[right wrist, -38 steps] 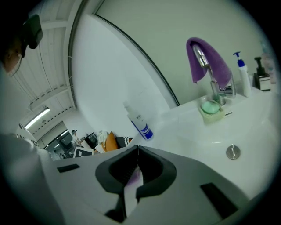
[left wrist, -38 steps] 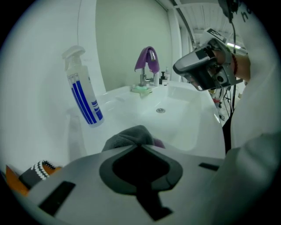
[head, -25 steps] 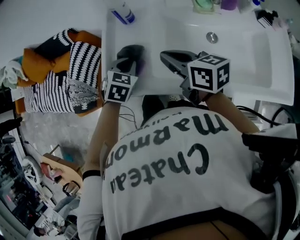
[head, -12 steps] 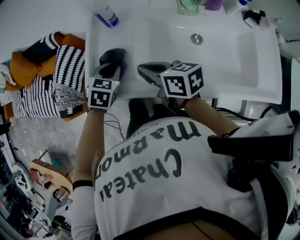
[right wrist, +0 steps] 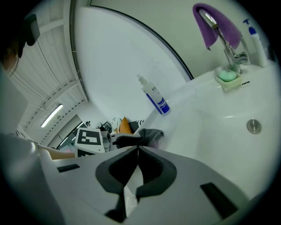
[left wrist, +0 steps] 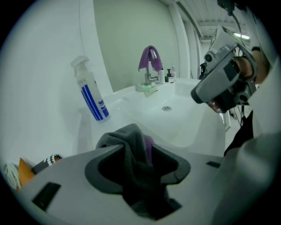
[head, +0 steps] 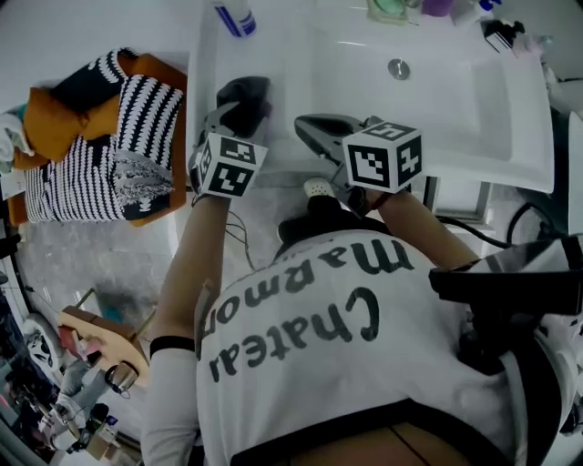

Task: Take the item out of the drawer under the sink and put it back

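A dark grey cloth (head: 248,96) with a purple fold lies bunched on the left rim of the white sink (head: 474,118). My left gripper (head: 233,116) sits over it. Its jaws have just been opening and now stand wide apart, with the cloth (left wrist: 131,151) loose between them. My right gripper (head: 305,126) hovers just to the right over the front rim, shut with nothing in it. In the right gripper view its tips (right wrist: 138,148) meet, and the cloth (right wrist: 152,133) lies beyond them. No drawer is in view.
A blue-striped spray bottle (head: 235,16) stands at the sink's back left corner. The faucet (left wrist: 149,66) carries a purple rag, beside a green soap dish (right wrist: 228,77) and small bottles. A striped and orange laundry pile (head: 109,146) lies left of the sink.
My left gripper's jaws have spread apart and let go of the grey cloth, which stays on the sink rim. My right gripper has drifted slightly and is still shut.
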